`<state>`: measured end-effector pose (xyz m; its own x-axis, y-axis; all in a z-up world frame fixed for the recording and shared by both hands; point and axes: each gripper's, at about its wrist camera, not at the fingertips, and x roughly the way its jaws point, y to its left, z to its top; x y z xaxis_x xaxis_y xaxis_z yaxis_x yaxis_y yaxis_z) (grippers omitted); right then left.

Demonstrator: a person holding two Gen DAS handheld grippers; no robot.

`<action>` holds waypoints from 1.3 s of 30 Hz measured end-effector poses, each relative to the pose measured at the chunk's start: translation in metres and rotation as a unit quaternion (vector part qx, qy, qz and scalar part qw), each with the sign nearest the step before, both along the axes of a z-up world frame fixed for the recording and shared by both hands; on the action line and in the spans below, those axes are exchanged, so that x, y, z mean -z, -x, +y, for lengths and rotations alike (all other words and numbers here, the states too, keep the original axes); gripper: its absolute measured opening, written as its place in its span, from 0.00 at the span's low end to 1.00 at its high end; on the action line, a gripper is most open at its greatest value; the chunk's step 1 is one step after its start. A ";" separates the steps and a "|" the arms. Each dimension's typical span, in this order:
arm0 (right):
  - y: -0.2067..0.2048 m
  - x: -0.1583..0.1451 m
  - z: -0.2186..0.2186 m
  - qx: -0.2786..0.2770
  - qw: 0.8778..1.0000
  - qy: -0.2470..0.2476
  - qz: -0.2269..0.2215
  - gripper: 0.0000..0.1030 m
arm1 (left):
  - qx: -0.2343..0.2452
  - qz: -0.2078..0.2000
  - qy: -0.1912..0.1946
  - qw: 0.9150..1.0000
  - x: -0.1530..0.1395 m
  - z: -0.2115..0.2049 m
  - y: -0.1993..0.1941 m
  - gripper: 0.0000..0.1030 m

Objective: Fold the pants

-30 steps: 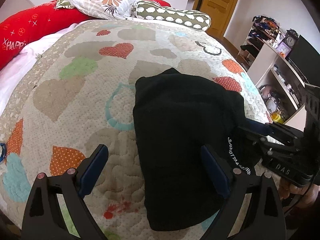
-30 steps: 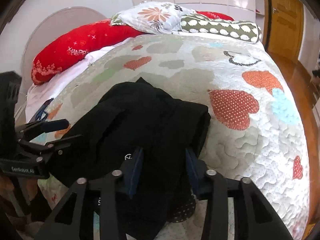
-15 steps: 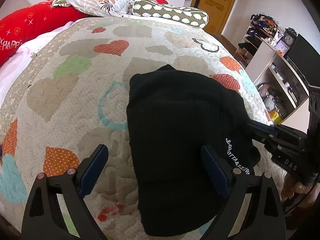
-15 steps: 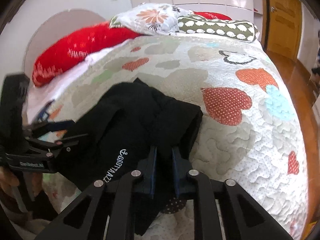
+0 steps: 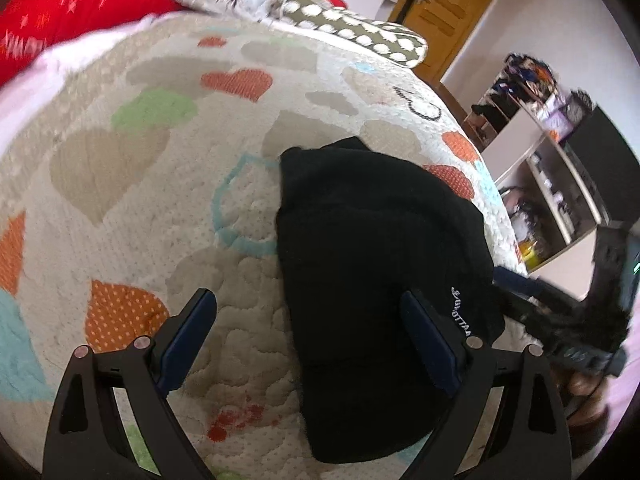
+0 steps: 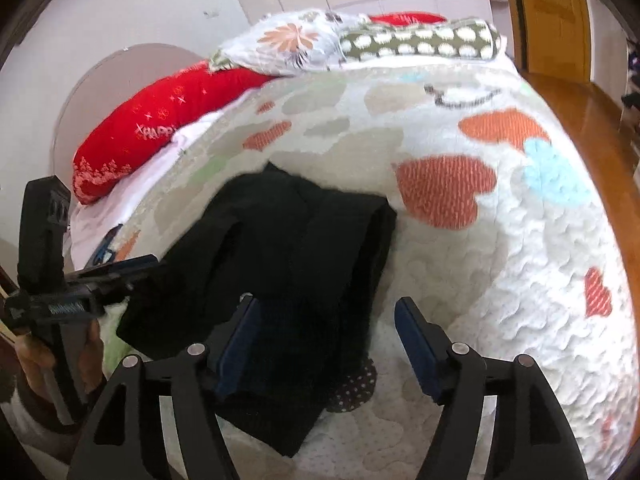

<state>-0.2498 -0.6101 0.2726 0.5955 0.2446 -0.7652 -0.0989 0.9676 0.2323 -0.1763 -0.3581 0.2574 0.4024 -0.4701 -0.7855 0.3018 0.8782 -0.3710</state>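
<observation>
right gripper (image 6: 326, 340): jaws opening, pads off the cloth, with the near edge of the black pants (image 6: 288, 264) still lying between them. left gripper (image 5: 308, 344): fingers wide apart, clamped on nothing, its right pad over the bundle's near corner and its left pad over bare quilt (image 5: 132, 208). the pants sit as a compact folded stack near the bed's near edge. judgement: the step in hand is the release; to do it well, clear the pads fully, then lift straight off so no layer drags and the stack stays square. the left view shows the white lettering (image 5: 460, 314) on the fabric and shelves (image 5: 560, 184) beside the bed. the right view alone shows the fold's layered ridges and the red pillow (image 6: 160, 132).
</observation>
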 end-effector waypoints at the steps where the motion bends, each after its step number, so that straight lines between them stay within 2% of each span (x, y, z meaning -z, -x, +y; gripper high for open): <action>1: -0.001 0.004 0.000 0.003 1.000 0.003 0.004 0.69 | -0.002 0.007 0.008 1.000 0.002 0.002 -0.002 0.93; 3: -0.004 0.012 -0.004 0.008 1.000 -0.010 0.014 0.69 | -0.004 0.018 0.023 1.000 0.006 0.005 -0.004 0.94; 5: -0.007 0.018 -0.010 0.010 0.999 -0.048 0.019 0.69 | -0.003 0.023 0.027 0.999 0.009 0.003 -0.005 0.97; 12: -0.024 0.032 -0.010 -0.014 0.992 -0.127 0.006 0.71 | 0.008 0.036 0.051 0.998 0.021 -0.009 -0.014 1.00; 14: -0.026 0.035 -0.008 -0.012 0.991 -0.136 0.003 0.64 | 0.009 0.034 0.054 0.998 0.021 -0.012 -0.015 1.00; 15: -0.027 0.035 -0.005 -0.015 0.991 -0.132 0.000 0.54 | 0.013 0.029 0.053 0.998 0.021 -0.015 -0.014 1.00; 16: -0.027 0.034 -0.003 -0.018 0.991 -0.130 -0.002 0.51 | 0.020 0.024 0.048 0.998 0.019 -0.018 -0.012 0.97; 17: -0.027 0.033 -0.002 -0.020 0.991 -0.132 -0.005 0.43 | 0.032 0.015 0.045 0.998 0.017 -0.020 -0.010 0.78; 18: -0.027 0.031 -0.001 -0.021 0.991 -0.135 -0.008 0.35 | 0.045 0.009 0.046 0.998 0.014 -0.023 -0.007 0.68; 23: -0.029 0.002 0.008 -0.046 0.989 -0.138 -0.036 0.29 | 0.071 -0.028 0.023 0.997 -0.012 -0.025 -0.005 0.49; 31: -0.074 -0.040 0.038 -0.073 0.987 -0.119 -0.082 0.28 | 0.035 -0.087 0.009 0.996 -0.053 0.002 -0.047 0.48; 33: -0.091 -0.042 0.047 -0.077 0.987 -0.113 -0.086 0.28 | 0.025 -0.092 0.003 0.995 -0.052 0.007 -0.061 0.48; 36: -0.118 -0.037 0.058 -0.083 0.988 -0.105 -0.079 0.28 | 0.009 -0.076 0.000 0.997 -0.040 0.017 -0.080 0.48; 39: -0.147 -0.014 0.066 -0.081 0.990 -0.101 -0.049 0.28 | -0.001 -0.052 -0.008 0.999 -0.015 0.023 -0.097 0.48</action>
<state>-0.1028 -0.5440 0.2870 0.6048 0.4855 -0.6312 -0.2813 0.8718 0.4011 -0.0796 -0.3350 0.2722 0.4833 -0.4563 -0.7471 0.3363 0.8847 -0.3228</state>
